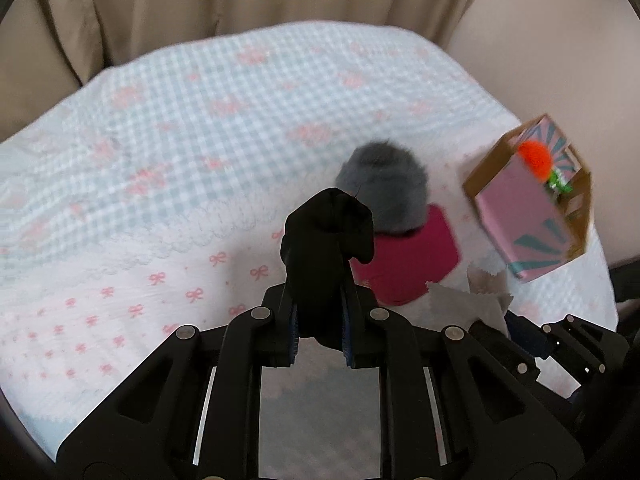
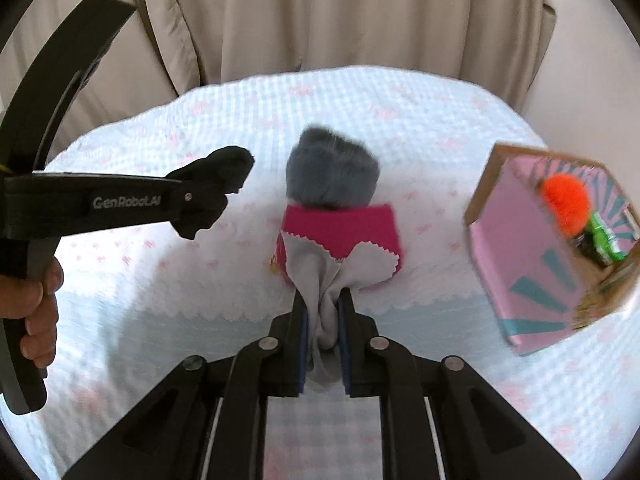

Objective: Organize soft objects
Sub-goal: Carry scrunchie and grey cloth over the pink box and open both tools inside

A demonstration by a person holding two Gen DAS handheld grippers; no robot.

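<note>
My left gripper (image 1: 318, 312) is shut on a black cloth (image 1: 328, 236), which bunches up between the pads and hangs above the bed. In the right wrist view the same left gripper (image 2: 208, 200) shows from the side with the black cloth (image 2: 224, 168) in it. My right gripper (image 2: 324, 320) is shut on a grey cloth with zigzag edges (image 2: 344, 268), lifted off the bed. Behind it a grey fluffy piece (image 2: 332, 172) lies on a magenta cloth (image 2: 344, 228). In the left wrist view the grey fluffy piece (image 1: 384, 184) and the magenta cloth (image 1: 404, 264) sit to the right.
A pink and teal cardboard box (image 2: 532, 252) stands open at the right with an orange pompom (image 2: 566, 204) and green items inside. The bed wears a blue-checked sheet with pink bows (image 1: 180, 140). Beige curtains (image 2: 320, 16) hang behind. A hand (image 2: 36, 312) holds the left gripper's handle.
</note>
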